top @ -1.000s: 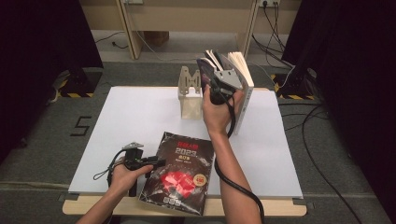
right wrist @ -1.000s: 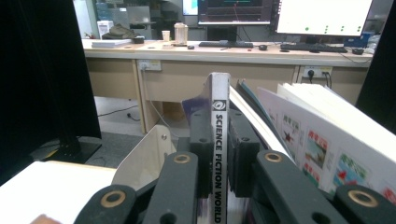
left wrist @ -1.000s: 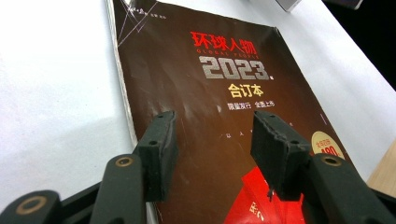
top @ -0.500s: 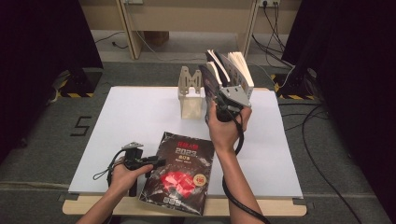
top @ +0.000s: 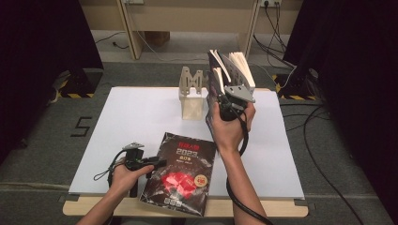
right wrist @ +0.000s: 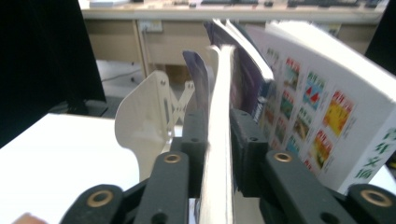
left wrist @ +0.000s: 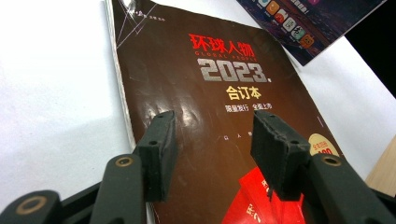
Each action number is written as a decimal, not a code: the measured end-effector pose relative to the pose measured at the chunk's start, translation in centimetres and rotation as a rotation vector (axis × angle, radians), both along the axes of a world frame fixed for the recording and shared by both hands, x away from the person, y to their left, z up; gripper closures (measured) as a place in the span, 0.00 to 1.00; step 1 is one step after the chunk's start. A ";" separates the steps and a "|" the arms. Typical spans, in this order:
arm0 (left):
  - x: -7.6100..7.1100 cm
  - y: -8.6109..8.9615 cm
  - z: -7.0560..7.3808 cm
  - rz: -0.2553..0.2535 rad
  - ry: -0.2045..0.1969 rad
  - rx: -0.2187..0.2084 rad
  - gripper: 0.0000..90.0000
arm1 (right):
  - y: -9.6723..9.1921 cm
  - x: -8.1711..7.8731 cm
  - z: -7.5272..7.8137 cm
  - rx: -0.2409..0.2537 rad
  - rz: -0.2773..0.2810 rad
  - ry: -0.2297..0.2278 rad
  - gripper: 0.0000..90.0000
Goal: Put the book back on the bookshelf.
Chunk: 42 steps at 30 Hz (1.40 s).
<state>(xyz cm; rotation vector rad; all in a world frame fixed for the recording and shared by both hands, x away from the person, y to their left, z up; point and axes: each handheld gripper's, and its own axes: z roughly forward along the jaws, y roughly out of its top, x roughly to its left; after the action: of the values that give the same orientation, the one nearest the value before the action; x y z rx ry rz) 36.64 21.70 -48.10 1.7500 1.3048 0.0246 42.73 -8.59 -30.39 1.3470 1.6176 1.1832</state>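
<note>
Shelving step: right gripper (right wrist: 217, 154) jaws, just easing apart, pinch an upright book (right wrist: 219, 116) beside the bookend (top: 192, 93). Next: release squarely. Left gripper (left wrist: 212, 154) jaws spread over magazine (left wrist: 210, 93).

Both claws black w/ brass rivets; right claw (top: 224, 89) has grey 3-corner plate on top, black cable trailing toward 6 o'clock. Forearms bare.

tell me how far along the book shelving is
Done: two or three books already stand upright beside the beige bookend at the back of the table. In hand: the right tongs have a thin book between their pads among that row, and their jaws have just been opening. Left: the dark 2023 magazine lies flat at the front edge, with the left tongs open over its cover.
</note>
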 end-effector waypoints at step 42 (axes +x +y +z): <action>0.2 0.3 -0.1 -0.001 -0.002 -0.006 0.55 | 2.1 6.0 0.4 -0.061 -0.035 0.004 0.92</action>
<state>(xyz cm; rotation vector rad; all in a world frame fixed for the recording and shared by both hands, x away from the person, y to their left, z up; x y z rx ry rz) 36.85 21.96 -48.20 1.7449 1.3016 0.0222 48.74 -6.46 -29.99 1.3346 1.6137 1.1026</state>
